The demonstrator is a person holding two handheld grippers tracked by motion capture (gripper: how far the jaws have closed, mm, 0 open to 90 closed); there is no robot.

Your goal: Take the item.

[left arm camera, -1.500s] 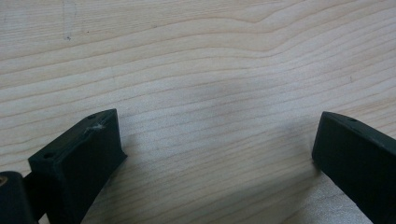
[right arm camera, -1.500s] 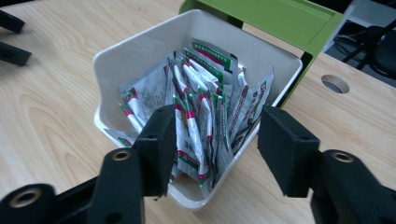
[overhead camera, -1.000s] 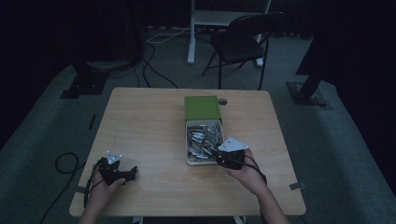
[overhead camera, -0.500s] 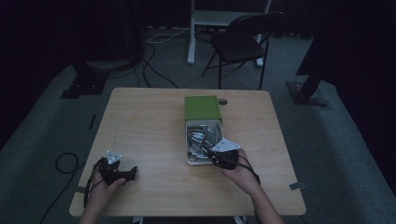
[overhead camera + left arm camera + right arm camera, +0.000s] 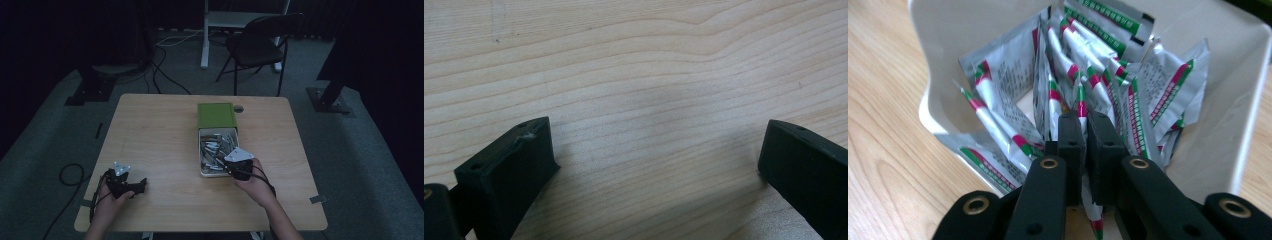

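Observation:
A white box [image 5: 201, 150] holds several silver sachets [image 5: 216, 147] with red and green stripes, and its green lid [image 5: 216, 116] stands at its far end. My right gripper [image 5: 231, 168] reaches into the near end of the box. In the right gripper view its jaws [image 5: 1085, 120] have just been closing and now pinch one upright sachet [image 5: 1081, 100], whose lower end shows between them. My left gripper [image 5: 132, 185] rests at the table's near left. Its jaws [image 5: 656, 145] stand wide open over bare wood [image 5: 634, 60].
The white box wall [image 5: 958, 30] rises close around the right gripper's jaws. Beyond the wooden table [image 5: 150, 130] stand a folding chair [image 5: 260, 47], a white desk leg [image 5: 205, 35] and stand bases on the grey floor. A small round hole [image 5: 238, 108] sits beside the lid.
The right hand and gripper have slid a little to the left, deeper over the near end of the box. The left hand has stayed put.

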